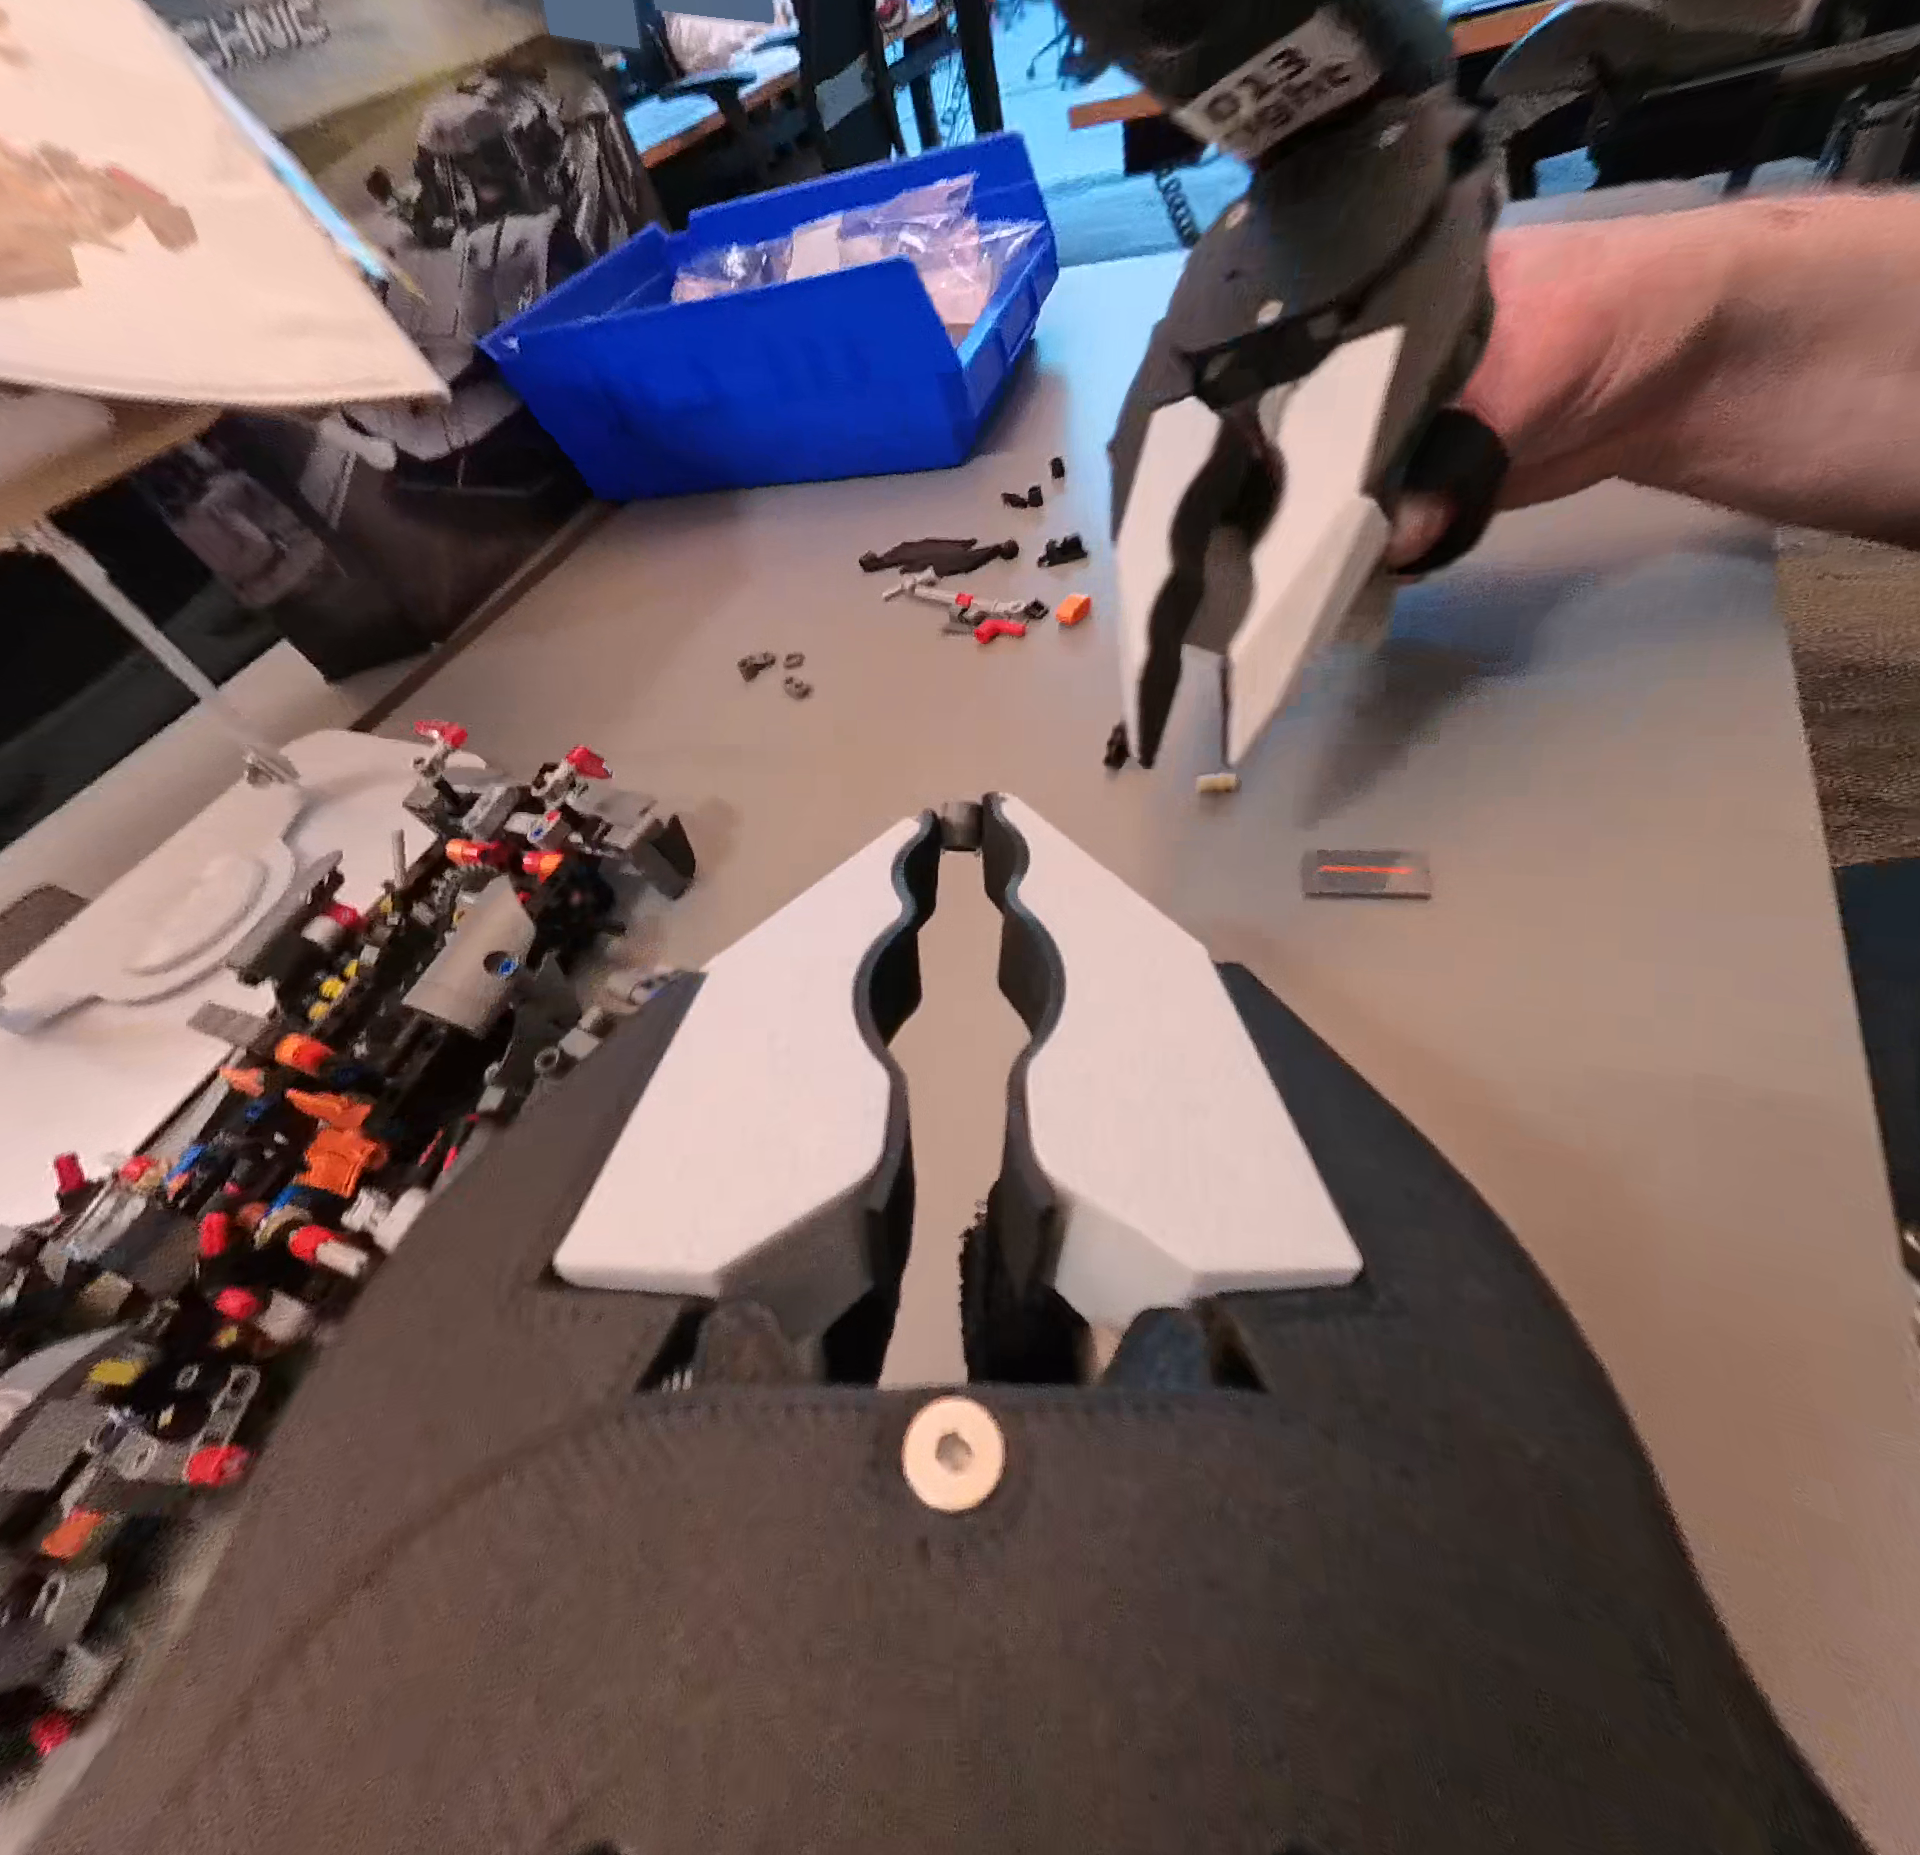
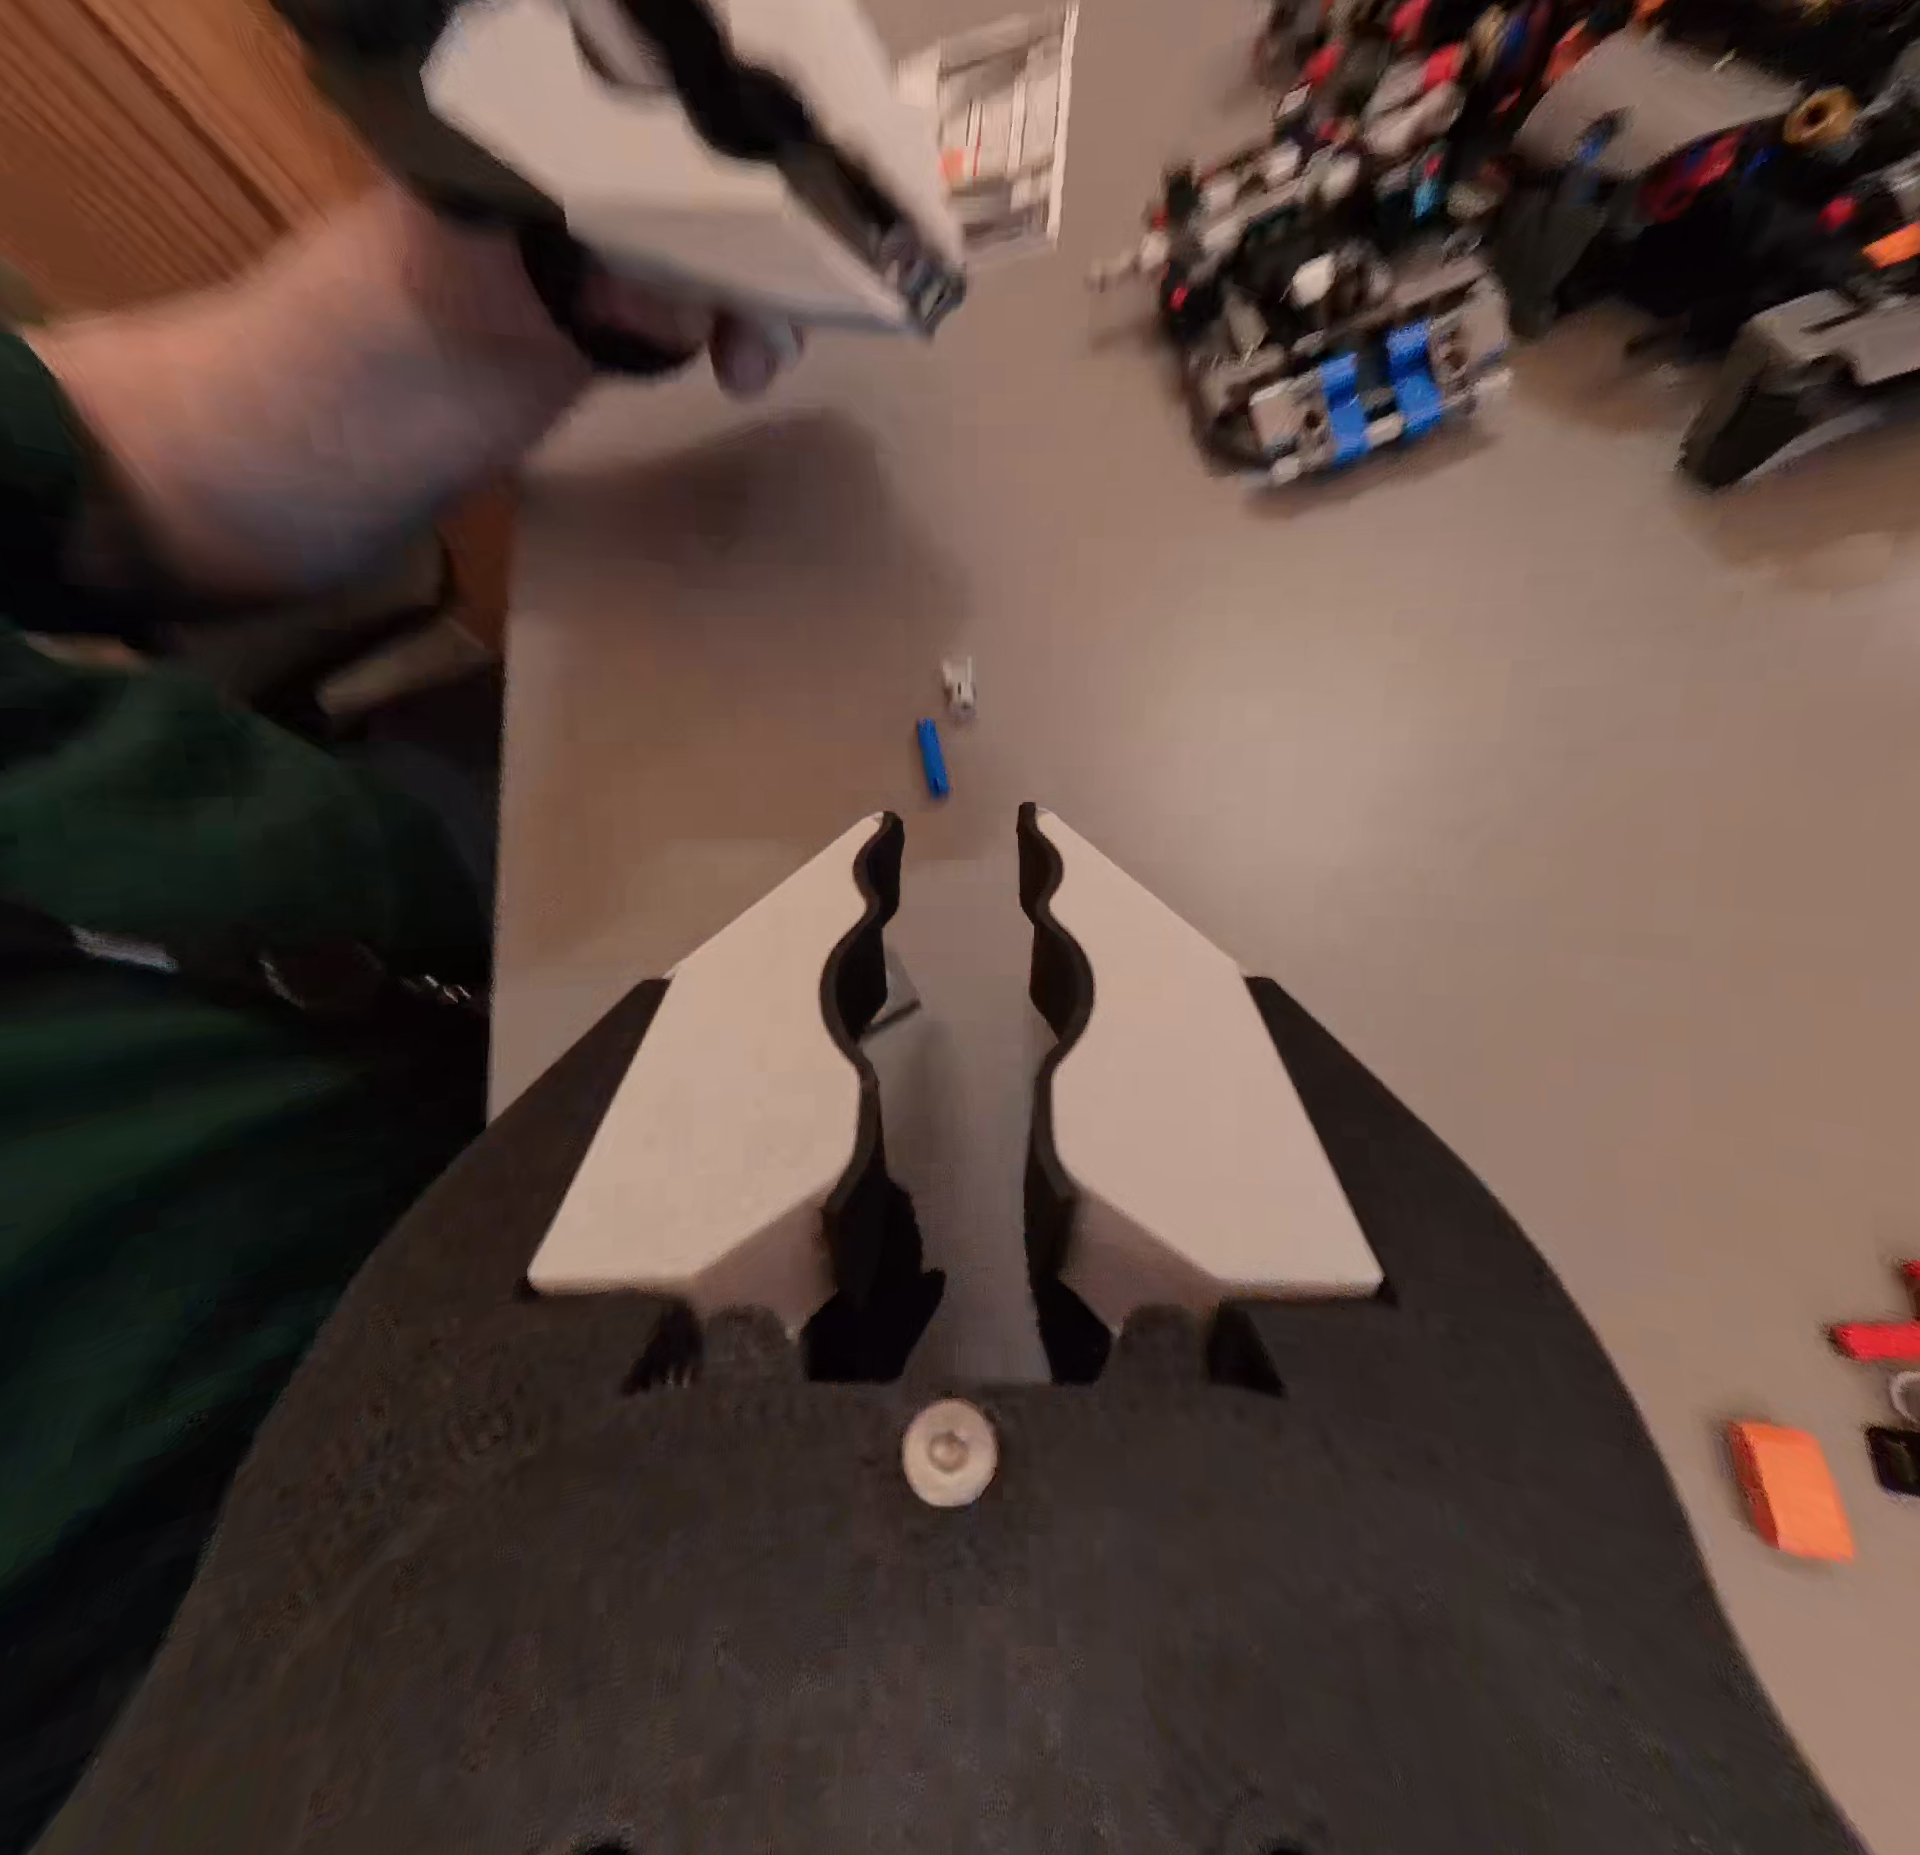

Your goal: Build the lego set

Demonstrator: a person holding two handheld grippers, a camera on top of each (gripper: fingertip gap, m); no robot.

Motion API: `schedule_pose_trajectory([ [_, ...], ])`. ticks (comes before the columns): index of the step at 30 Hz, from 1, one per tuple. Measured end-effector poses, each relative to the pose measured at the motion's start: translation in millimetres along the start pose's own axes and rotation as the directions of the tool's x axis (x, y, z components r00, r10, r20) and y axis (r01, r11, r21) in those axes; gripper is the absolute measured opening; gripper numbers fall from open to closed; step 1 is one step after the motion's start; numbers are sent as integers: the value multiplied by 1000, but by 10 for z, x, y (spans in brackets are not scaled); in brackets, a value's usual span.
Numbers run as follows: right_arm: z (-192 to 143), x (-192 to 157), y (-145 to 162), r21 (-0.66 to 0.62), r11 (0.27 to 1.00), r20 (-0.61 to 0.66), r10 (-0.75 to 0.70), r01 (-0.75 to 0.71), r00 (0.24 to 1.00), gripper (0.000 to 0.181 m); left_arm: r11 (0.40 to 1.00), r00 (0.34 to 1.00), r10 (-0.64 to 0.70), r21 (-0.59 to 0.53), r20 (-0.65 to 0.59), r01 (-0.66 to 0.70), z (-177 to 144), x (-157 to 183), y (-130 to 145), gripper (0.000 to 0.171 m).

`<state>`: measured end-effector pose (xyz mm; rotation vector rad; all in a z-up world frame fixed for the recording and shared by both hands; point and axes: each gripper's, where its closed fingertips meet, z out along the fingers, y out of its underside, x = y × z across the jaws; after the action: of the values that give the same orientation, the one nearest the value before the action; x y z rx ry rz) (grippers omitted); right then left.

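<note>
My left gripper (image 1: 961,818) is shut on a small dark grey lego piece (image 1: 961,826) at its fingertips, held above the grey table (image 1: 1507,1078). It shows blurred in the right wrist view (image 2: 925,293), top left, with a hand on it. My right gripper (image 2: 956,818) is open and empty. A blue pin (image 2: 932,756) and a small whitish piece (image 2: 958,685) lie just beyond its tips. In the left wrist view the right gripper (image 1: 1190,756) points down at the table beside a small tan piece (image 1: 1216,782) and a black piece (image 1: 1117,745). The half-built lego model (image 1: 468,953) lies left.
A blue bin (image 1: 790,371) with plastic bags stands at the back. Loose parts (image 1: 966,579), an orange piece (image 1: 1073,610) and a dark flat tile (image 1: 1366,873) lie on the table. The model (image 2: 1351,371), a printed sheet (image 2: 1003,132) and an orange piece (image 2: 1792,1499) show in the right wrist view. Across from one pair of fingers to the other is roughly 9 centimeters. My left gripper's tips are some 15 centimeters from the half-built lego model (image 1: 468,953). Seen from the right wrist view (image 2: 1667,92) as well.
</note>
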<state>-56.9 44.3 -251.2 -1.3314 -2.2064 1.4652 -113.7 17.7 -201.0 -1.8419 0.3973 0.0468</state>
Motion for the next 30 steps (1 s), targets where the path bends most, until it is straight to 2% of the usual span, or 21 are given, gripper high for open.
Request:
schedule_pose_trajectory([
  [2,118,-32,108,-96,992,-31,-89,86,996,20,999,1000,-13,-30,-5,13,-10,-11,75,6],
  [4,238,-87,137,-139,978,-34,-162,156,986,19,998,999,-26,-54,-24,24,-14,13,135,6],
  [11,523,-36,205,-251,939,-44,-255,236,966,12,993,996,-66,-100,-61,60,-14,73,262,6],
  [14,578,-55,193,-246,940,-25,-248,234,968,2,992,992,-103,-77,-79,97,-31,81,252,6],
  [22,547,-76,91,-189,954,-24,-243,234,970,2,981,973,-192,-1,-128,194,-93,69,199,5],
  [26,415,-86,-105,-110,962,-60,-259,251,964,2,984,974,-171,17,-146,176,-104,95,183,5],
  [30,256,-79,-332,-27,962,-99,-272,271,957,2,996,990,-83,-21,-118,81,-81,103,190,6],
])
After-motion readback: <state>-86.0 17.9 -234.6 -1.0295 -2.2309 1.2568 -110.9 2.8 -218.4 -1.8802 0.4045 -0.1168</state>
